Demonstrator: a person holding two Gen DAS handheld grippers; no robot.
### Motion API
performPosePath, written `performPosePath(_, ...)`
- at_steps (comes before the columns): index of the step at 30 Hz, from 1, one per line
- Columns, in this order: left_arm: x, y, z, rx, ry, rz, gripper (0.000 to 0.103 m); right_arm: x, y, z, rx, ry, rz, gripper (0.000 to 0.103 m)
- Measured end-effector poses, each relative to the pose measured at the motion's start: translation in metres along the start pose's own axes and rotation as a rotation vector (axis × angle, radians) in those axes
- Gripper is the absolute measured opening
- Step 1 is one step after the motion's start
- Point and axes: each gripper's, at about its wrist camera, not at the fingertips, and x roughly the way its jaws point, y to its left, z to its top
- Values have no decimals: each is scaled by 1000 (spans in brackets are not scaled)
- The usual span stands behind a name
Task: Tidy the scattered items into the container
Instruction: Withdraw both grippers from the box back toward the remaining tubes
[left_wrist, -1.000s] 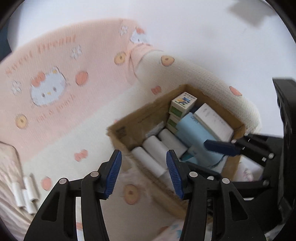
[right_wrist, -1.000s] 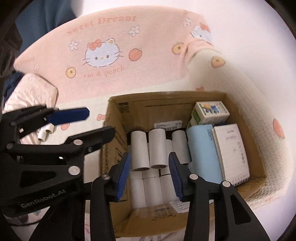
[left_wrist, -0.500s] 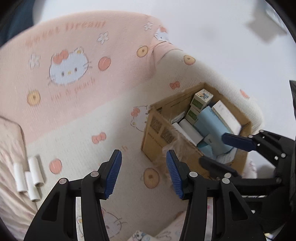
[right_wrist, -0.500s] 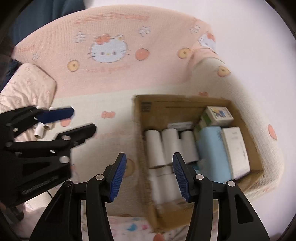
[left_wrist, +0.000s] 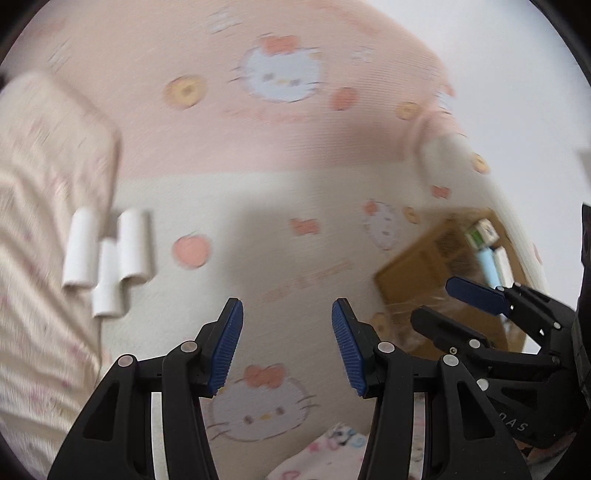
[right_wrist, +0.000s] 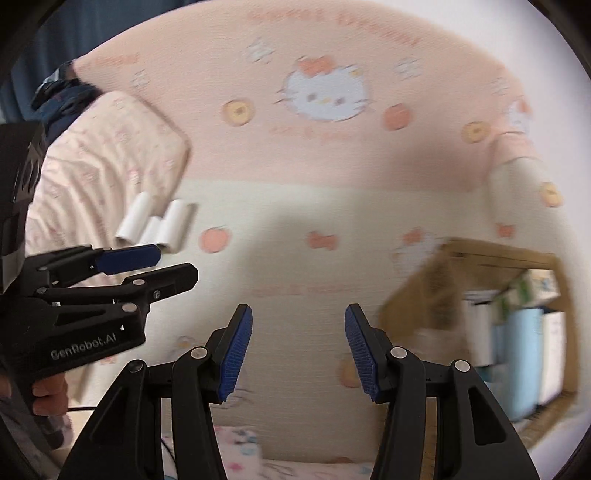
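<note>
Both the left gripper (left_wrist: 287, 345) and the right gripper (right_wrist: 298, 350) have their jaws apart, with nothing between them. Three white rolls (left_wrist: 107, 258) lie together on the printed blanket (left_wrist: 266, 206), just beside a pillow (left_wrist: 44, 206). The cardboard box (right_wrist: 491, 306) stands well apart from them, on the right.

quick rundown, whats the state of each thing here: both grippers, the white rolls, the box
left gripper: open, nothing between the pads
right gripper: open, empty
white rolls: three, lying loose on the bedding beside the pillow, not yet collected
cardboard box: open-topped, already holding rolls and small boxes
</note>
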Motion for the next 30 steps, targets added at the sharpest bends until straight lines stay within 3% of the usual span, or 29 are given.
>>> performPosePath(4,5,36,0,-40,2,105,54,30,22,10,-24,24,90,50)
performPosePath(7,11,62,3,-86,10,139,54,48,38,19,-57,18,130,50)
performPosePath(19,30,135,25,-262,34,103,54,127,83,64,-181,51,245,56)
performPosePath(25,63,158,47,-365,96,14,54,176,95,71,-144,118,288,59)
performPosePath(30,94,167,65,-376,152,63,54,199,95,77,-70,158,327,59)
